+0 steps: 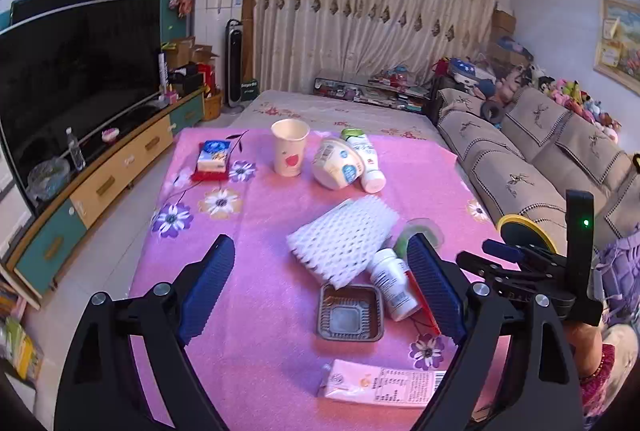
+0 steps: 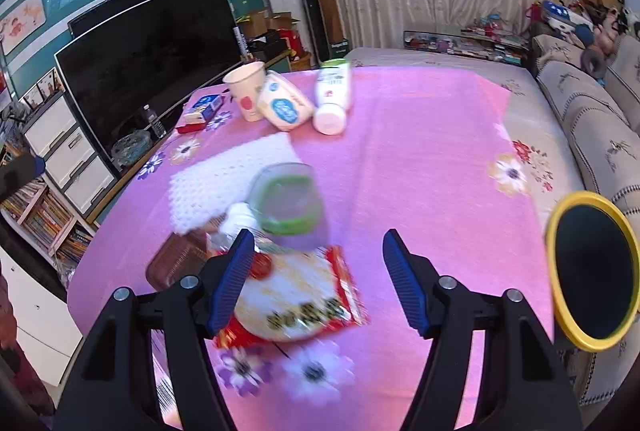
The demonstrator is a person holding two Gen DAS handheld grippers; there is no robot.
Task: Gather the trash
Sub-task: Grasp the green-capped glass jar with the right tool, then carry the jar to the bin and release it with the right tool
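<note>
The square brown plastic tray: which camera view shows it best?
The left wrist view: the square brown plastic tray lies sharp and almost whole there, only its far corner under the white foam net. The right wrist view shows only a blurred part behind the tool's finger.

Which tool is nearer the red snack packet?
Right. The right tool hangs open just over the packet; the left tool is beside it, over the brown tray.

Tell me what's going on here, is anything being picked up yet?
Not yet. A person holds two tongs over a pink cloth strewn with trash. The left tongs stand open above a brown tray and a white pill bottle, empty. The right tongs are open too, empty, over a red snack wrapper. A paper cup stands farther back.
</note>
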